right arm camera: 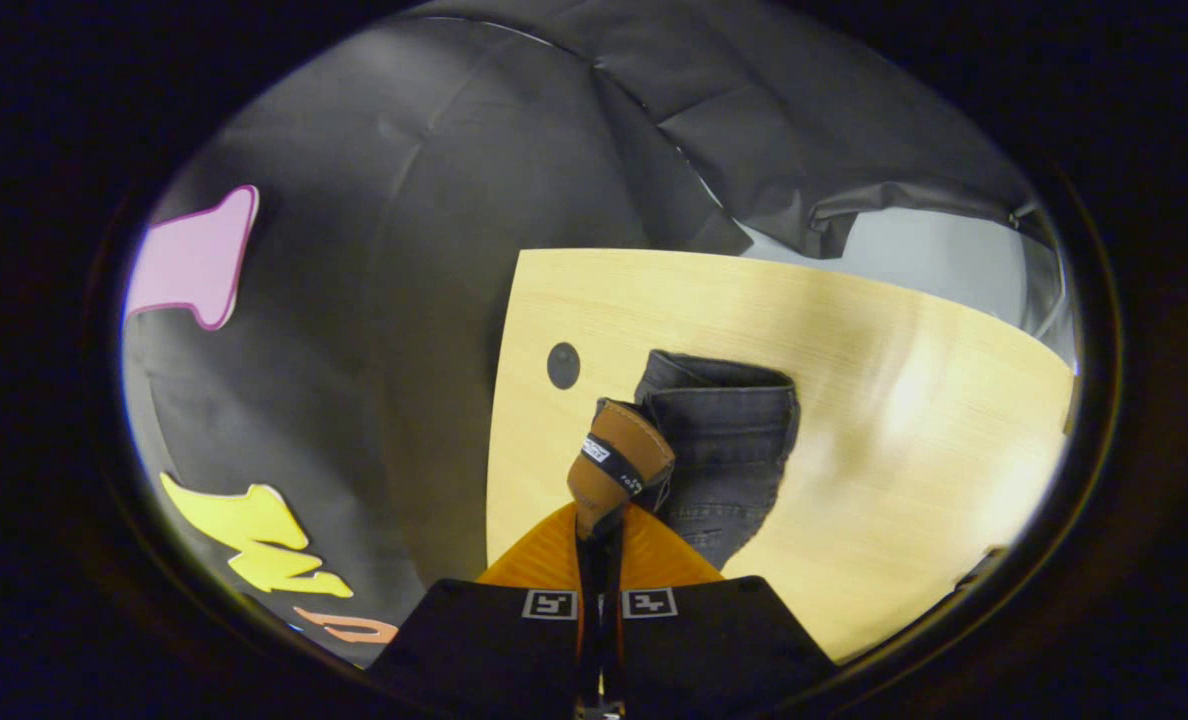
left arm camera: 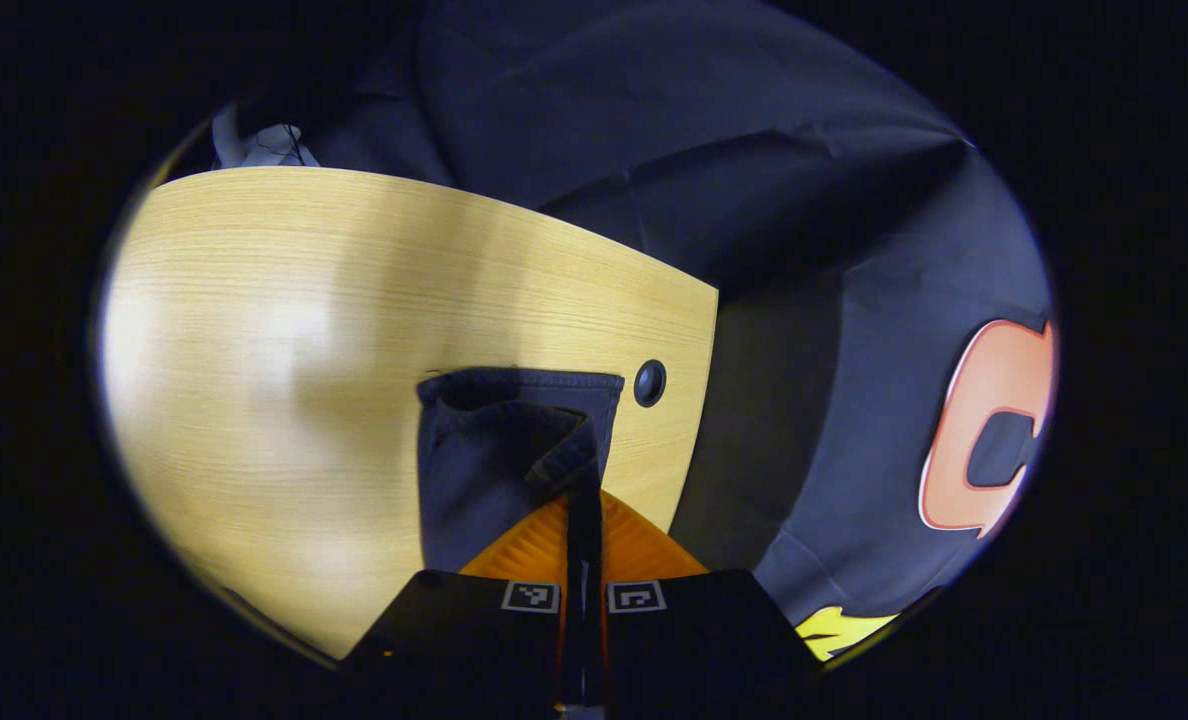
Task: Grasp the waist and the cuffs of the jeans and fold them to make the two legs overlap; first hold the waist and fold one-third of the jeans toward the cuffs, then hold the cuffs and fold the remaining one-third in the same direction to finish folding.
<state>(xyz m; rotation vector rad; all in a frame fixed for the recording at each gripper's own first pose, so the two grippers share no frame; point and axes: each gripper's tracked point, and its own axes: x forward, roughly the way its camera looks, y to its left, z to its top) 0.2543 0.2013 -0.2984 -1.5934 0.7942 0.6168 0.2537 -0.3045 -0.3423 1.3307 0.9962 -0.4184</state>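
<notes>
The big pale wooden table [left arm camera: 284, 330] has a dark blue-grey pair of denim jeans [left arm camera: 494, 450] lying near its corner, right by a small round black hole [left arm camera: 650, 383] in the top. The left gripper [left arm camera: 584, 500] is pinched tight on a fold of the denim. The right gripper [right arm camera: 599, 525] is clamped on the waist end with its tan leather patch [right arm camera: 616, 462].
</notes>
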